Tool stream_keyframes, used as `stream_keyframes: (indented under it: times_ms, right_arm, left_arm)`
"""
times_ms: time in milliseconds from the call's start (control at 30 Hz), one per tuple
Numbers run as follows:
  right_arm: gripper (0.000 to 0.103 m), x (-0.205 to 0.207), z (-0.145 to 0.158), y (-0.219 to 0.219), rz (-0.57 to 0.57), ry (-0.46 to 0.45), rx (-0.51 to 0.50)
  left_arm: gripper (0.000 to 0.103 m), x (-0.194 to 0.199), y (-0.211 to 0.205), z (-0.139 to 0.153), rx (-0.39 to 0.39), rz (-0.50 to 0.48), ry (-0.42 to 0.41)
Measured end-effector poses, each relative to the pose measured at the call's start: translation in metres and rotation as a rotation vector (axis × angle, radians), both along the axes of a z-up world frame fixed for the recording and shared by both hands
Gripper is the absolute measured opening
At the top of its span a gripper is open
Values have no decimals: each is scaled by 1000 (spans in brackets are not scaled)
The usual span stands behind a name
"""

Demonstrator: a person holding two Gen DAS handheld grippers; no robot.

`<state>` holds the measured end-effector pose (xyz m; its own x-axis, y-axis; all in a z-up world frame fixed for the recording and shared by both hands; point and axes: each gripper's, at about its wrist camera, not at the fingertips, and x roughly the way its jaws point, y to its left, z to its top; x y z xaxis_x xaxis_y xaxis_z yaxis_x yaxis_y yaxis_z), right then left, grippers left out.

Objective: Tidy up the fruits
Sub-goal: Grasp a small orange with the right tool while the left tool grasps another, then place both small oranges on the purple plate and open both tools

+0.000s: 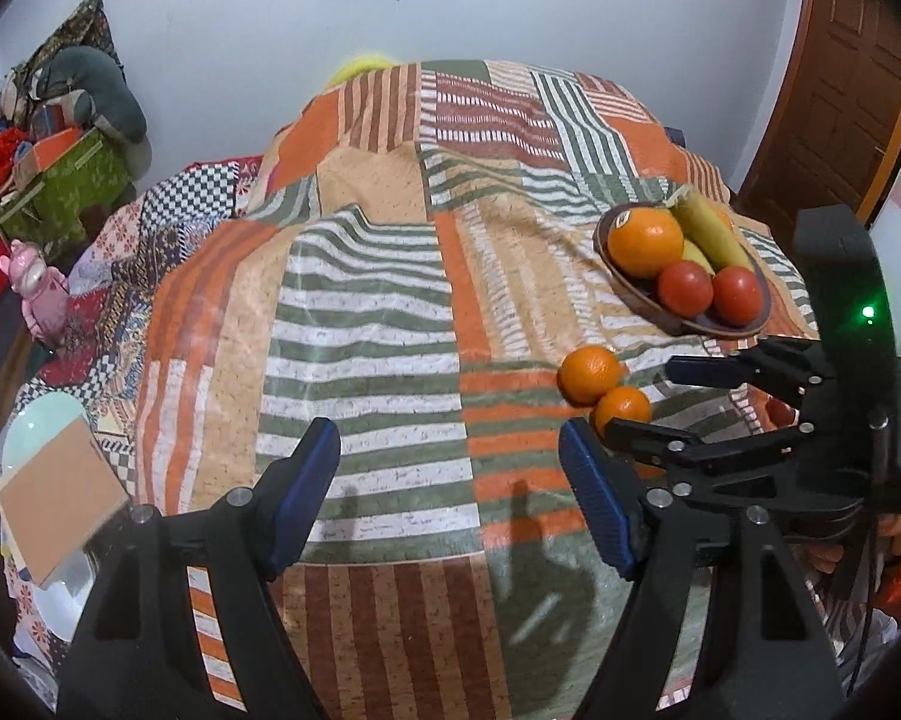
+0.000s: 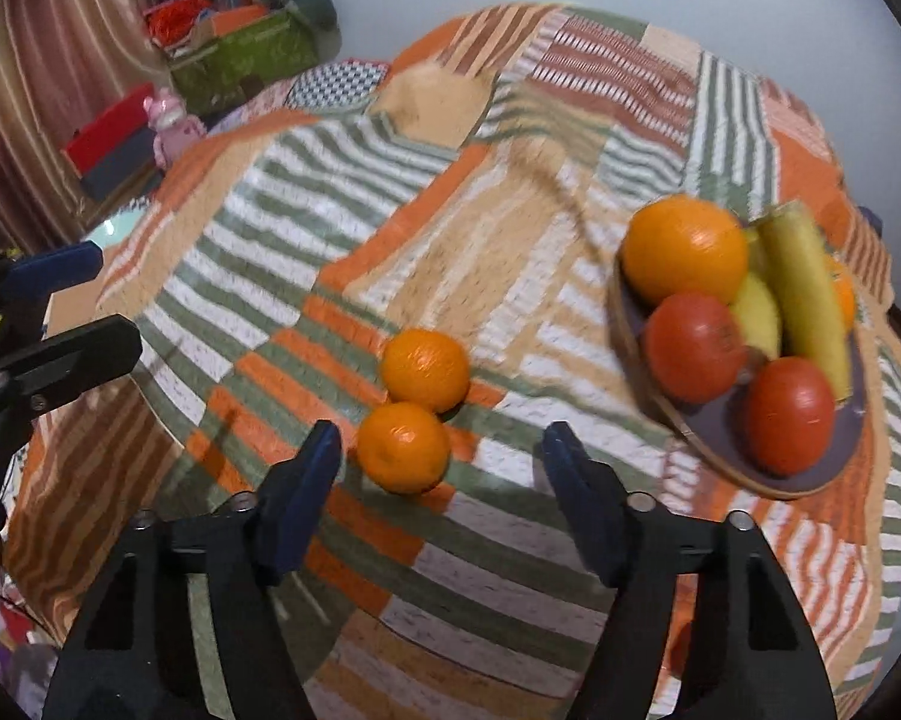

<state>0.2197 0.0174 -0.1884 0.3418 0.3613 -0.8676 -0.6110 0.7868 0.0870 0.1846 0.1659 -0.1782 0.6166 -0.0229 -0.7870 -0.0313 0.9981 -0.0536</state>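
Two small oranges lie touching on the patchwork cloth: the near one (image 2: 403,447) (image 1: 623,408) and the far one (image 2: 425,369) (image 1: 589,374). A shallow brown bowl (image 2: 720,438) (image 1: 633,295) holds a large orange (image 2: 684,249) (image 1: 645,242), two red fruits (image 2: 693,347) (image 2: 789,415), and bananas (image 2: 807,294) (image 1: 711,234). My right gripper (image 2: 441,450) is open, its fingers just short of the near small orange. It also shows in the left wrist view (image 1: 642,399). My left gripper (image 1: 447,456) is open and empty over bare cloth, left of the oranges.
The round table (image 1: 390,300) drops off at its edges. A cardboard piece on a pale plate (image 1: 54,480) sits at the left. A pink toy (image 1: 36,294), a green box (image 1: 66,180) and clutter lie beyond on the left. A wooden door (image 1: 834,90) is at the right.
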Motion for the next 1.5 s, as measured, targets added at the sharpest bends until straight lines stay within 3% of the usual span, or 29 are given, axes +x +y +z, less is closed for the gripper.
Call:
stream_keyframes:
  times_ms: [133,267,600,800,1000,1100,1500]
  right_arm:
    - [54,2,-7,7,20,32,-9]
    - [33,3,-7,4,44,55,16]
    - [32,6,31,-45,-22,-41,79]
    - [32,17,46,-79,-88,-86,92]
    - [32,20,47,-103,-137,-85,110]
    - [32,19,45,-113,-152,-83,111]
    - [32,22,64,-148,-206,-145,123]
  left_arm:
    - [75,4,-4,-8,-4,-11,18]
    - [75,11,-12,-11,-12,-23,28]
    - [75,45,-46,-25,-38,-92,61]
    - [60,67,-68,-42,-30,-136,101]
    - [51,83,-81,-56,23,-137,126]
    - [38,86,-83,-60,13,-146,140]
    - [38,78,-94,-21,-3,-159,80]
